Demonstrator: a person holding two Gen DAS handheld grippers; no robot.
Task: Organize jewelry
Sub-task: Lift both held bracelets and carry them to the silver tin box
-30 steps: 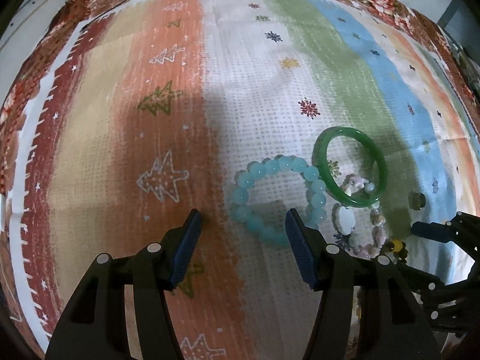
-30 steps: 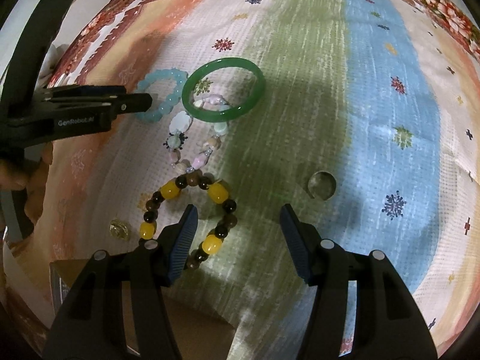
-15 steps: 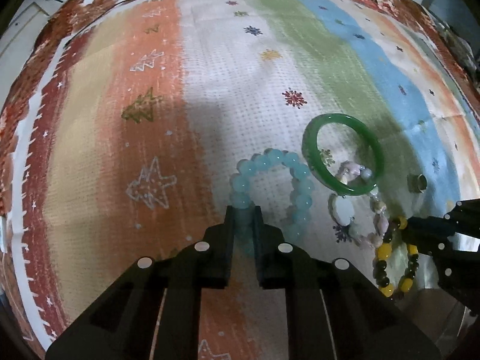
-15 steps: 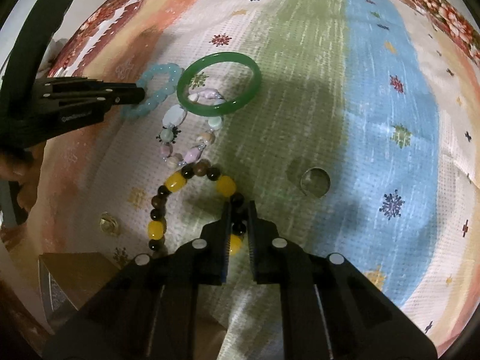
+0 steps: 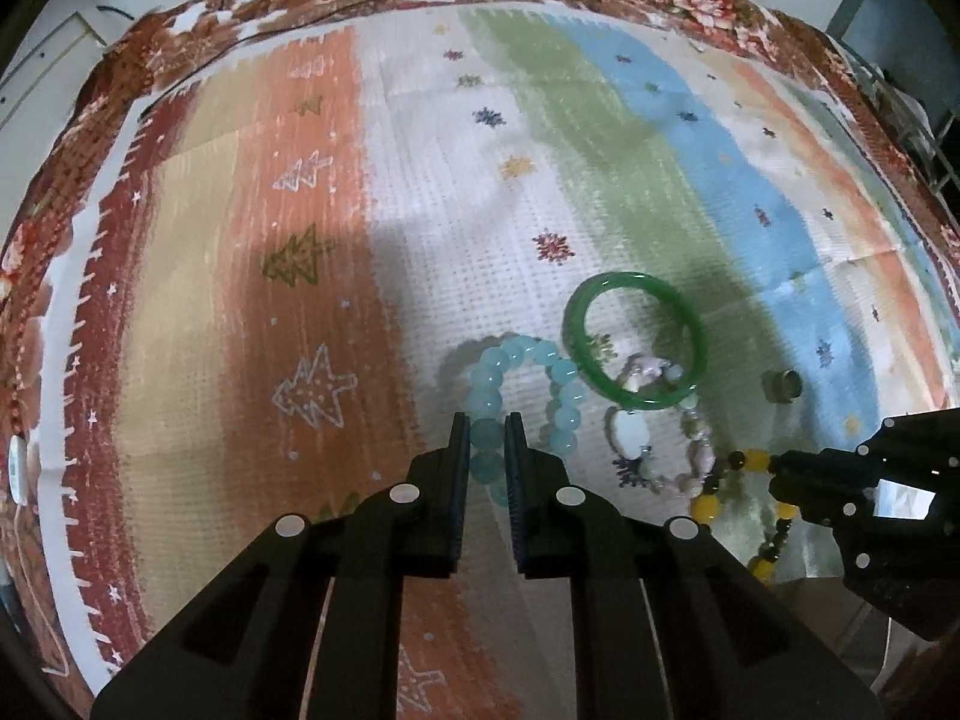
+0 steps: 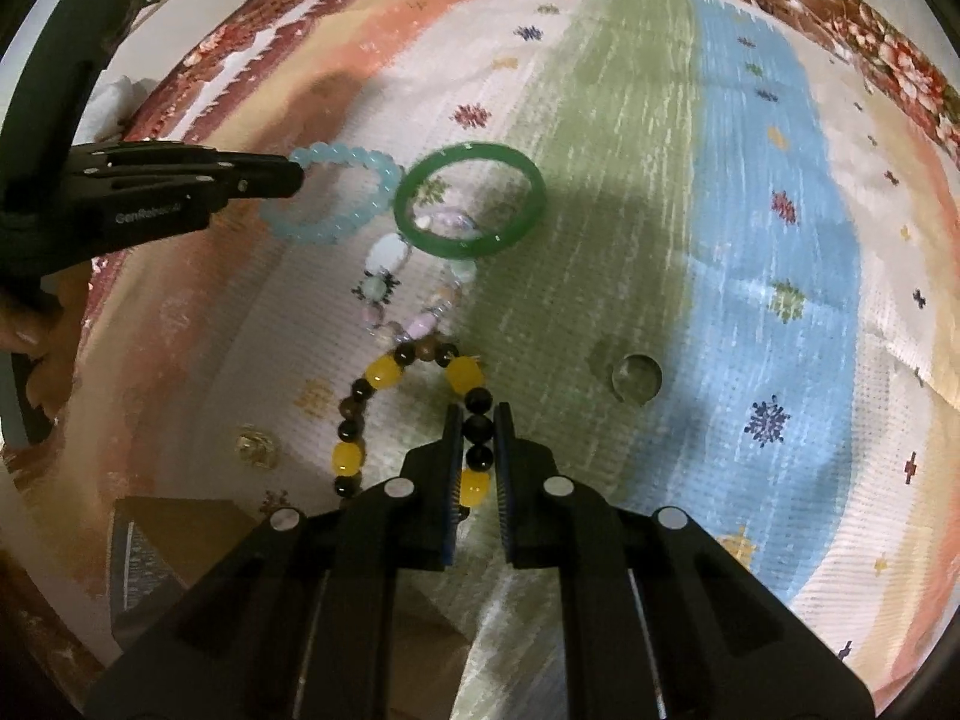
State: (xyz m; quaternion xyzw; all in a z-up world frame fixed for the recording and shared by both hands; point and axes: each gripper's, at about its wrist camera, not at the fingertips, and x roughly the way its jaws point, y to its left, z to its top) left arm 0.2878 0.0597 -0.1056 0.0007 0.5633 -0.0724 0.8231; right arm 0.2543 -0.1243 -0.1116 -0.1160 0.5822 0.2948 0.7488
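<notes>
Left gripper (image 5: 486,441) jaws clamp aqua bracelet (image 5: 521,396) | right gripper (image 6: 478,435) jaws clamp yellow-black bracelet (image 6: 414,414)

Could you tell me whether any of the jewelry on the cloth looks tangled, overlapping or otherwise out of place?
Yes: the green bangle lies on top of one end of the pastel bead bracelet, so the two overlap. Lifting either may drag the other. Nothing looks broken or spilled.

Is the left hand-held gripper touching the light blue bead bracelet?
Touching. The left wrist view shows the left hand-held gripper shut on the light blue bead bracelet, beads pinched between its fingers.
</notes>
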